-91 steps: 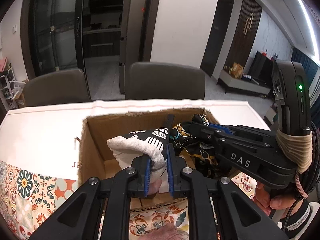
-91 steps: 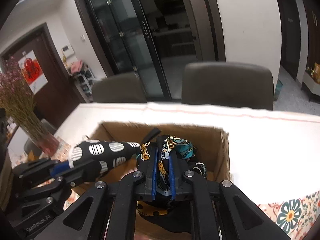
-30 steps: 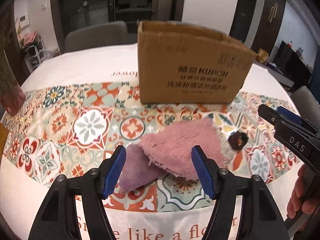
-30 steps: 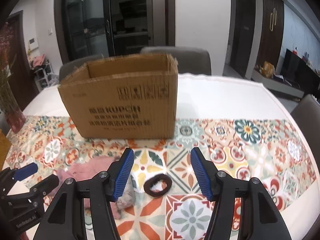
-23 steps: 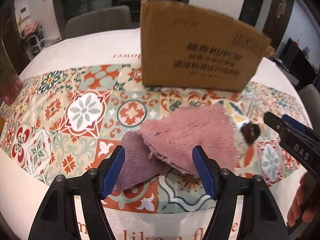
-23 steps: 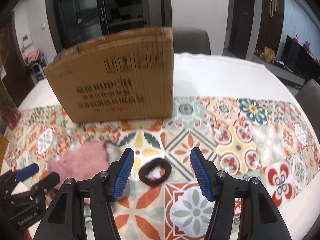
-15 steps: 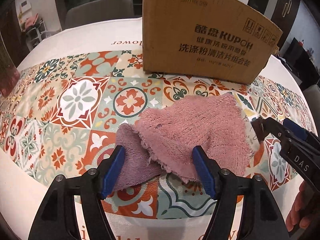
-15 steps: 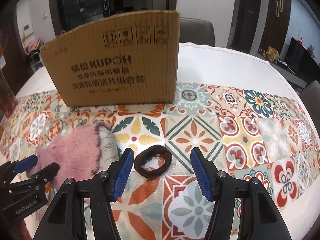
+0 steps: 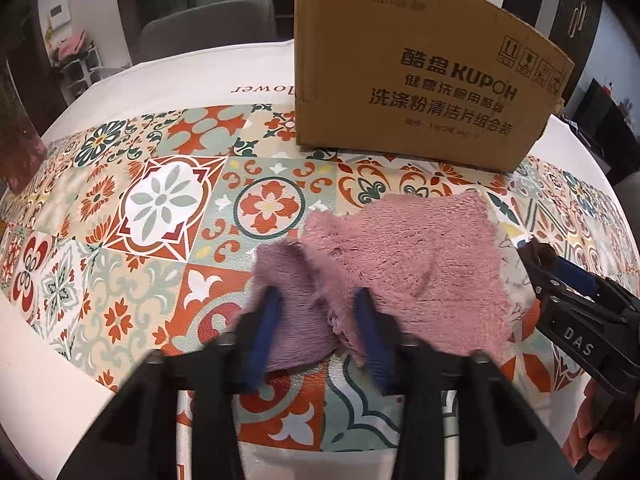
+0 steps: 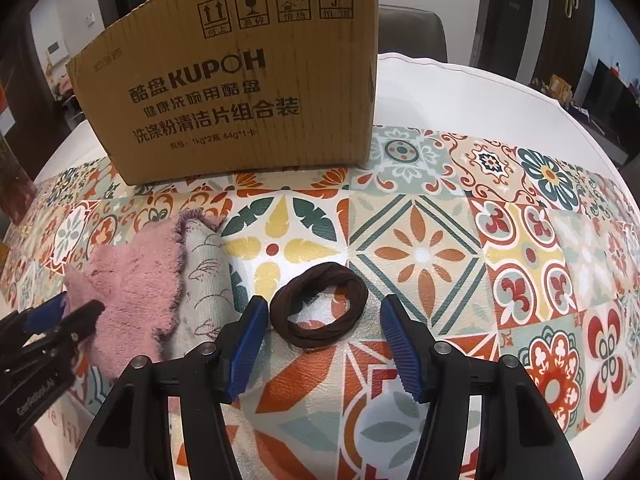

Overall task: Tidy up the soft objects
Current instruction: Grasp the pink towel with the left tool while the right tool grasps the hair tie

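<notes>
A pink fluffy cloth (image 9: 420, 264) lies on the patterned tablecloth in front of a cardboard box (image 9: 420, 80). My left gripper (image 9: 316, 320) is open, its blurred fingers astride the cloth's folded purple corner (image 9: 296, 320). The cloth also shows in the right wrist view (image 10: 132, 292), with its pale underside rolled up. A dark brown hair tie (image 10: 318, 310) lies right of it. My right gripper (image 10: 324, 336) is open, low over the table, with the hair tie between its fingers. The cardboard box (image 10: 248, 80) stands behind.
The table (image 10: 460, 80) is white past the tiled runner. Grey chairs (image 9: 208, 28) stand behind it. A vase base (image 10: 12, 184) sits at the far left. The other gripper (image 9: 580, 320) shows at the right of the left wrist view.
Both grippers left the box, where they held soft items, opened and came down to the table. In the last half second the left narrowed around the cloth corner and the right closed in on the hair tie.
</notes>
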A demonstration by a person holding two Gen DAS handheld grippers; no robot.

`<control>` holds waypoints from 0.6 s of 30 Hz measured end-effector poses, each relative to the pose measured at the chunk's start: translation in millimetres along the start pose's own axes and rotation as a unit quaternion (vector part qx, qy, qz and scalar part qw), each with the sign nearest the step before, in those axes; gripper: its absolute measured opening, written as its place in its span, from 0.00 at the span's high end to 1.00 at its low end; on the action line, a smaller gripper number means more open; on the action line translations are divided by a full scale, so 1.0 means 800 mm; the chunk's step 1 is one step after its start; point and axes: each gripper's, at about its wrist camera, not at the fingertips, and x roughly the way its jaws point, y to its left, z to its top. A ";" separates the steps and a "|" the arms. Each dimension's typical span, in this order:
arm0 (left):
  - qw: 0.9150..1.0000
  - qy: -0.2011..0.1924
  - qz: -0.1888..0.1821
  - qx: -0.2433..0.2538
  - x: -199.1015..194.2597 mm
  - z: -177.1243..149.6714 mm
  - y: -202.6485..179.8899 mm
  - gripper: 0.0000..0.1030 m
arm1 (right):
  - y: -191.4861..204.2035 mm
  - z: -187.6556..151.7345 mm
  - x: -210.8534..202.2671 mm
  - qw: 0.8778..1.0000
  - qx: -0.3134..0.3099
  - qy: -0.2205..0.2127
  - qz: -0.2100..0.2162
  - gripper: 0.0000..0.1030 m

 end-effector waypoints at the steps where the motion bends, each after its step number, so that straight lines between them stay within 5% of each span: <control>1: 1.000 0.000 -0.005 -0.001 -0.001 0.000 0.000 0.80 | 0.001 -0.001 0.000 1.000 -0.002 -0.001 0.000 0.45; 10: 0.999 -0.025 -0.041 -0.005 -0.019 -0.010 -0.001 0.87 | -0.001 -0.004 -0.006 1.000 0.000 -0.004 0.018 0.85; 18: 0.995 -0.073 -0.060 -0.010 -0.061 -0.006 -0.005 0.87 | 0.004 0.000 -0.041 0.998 -0.002 -0.044 0.037 0.88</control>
